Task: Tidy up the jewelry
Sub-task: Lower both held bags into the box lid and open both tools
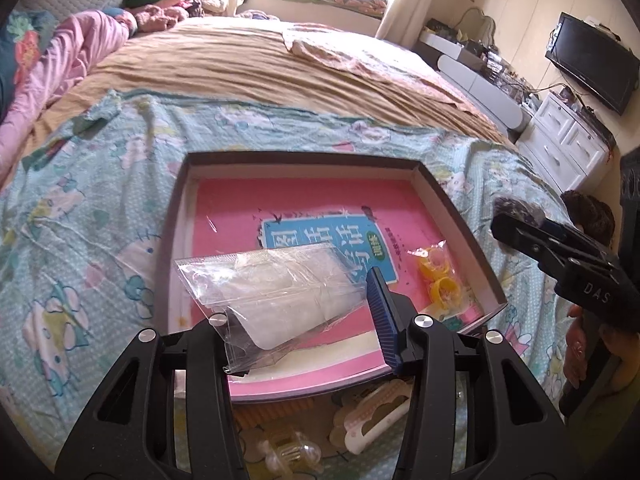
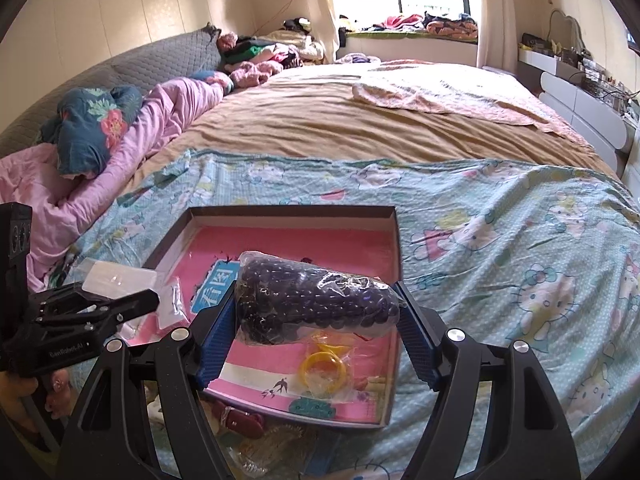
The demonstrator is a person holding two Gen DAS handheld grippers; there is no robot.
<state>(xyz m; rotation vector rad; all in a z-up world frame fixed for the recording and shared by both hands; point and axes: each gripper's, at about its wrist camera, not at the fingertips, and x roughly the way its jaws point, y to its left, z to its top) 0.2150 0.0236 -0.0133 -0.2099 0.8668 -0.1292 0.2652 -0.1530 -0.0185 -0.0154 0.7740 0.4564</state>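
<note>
A clear plastic bag (image 1: pixel 276 296) is being pinched between the fingers of the left gripper (image 1: pixel 304 320); only the blue right finger (image 1: pixel 382 320) is being shown plainly, the other being hidden behind the bag. The bag is being held above the near left part of a shallow box (image 1: pixel 452 208), which is lying on the bed (image 2: pixel 500 240) with a pink book (image 1: pixel 312 204) inside it. Its contents are being seen only as a pale mass.

Further right in the box, a small bag of yellow rings (image 2: pixel 326 370) is lying on the book near the right wall.

A bag of dark beads (image 2: pixel 316 304) is being gripped crosswise by the right gripper (image 2: pixel 316 334), its blue fingers (image 2: pixel 218 340) being spread wide and pressed against the two ends of the bag. This bag is being held over the box, just above the yellow rings.

Below the box's near edge, a dark red strap (image 2: pixel 240 420) and some clear hair clips (image 1: pixel 284 454) are lying on the bedspread.
</note>
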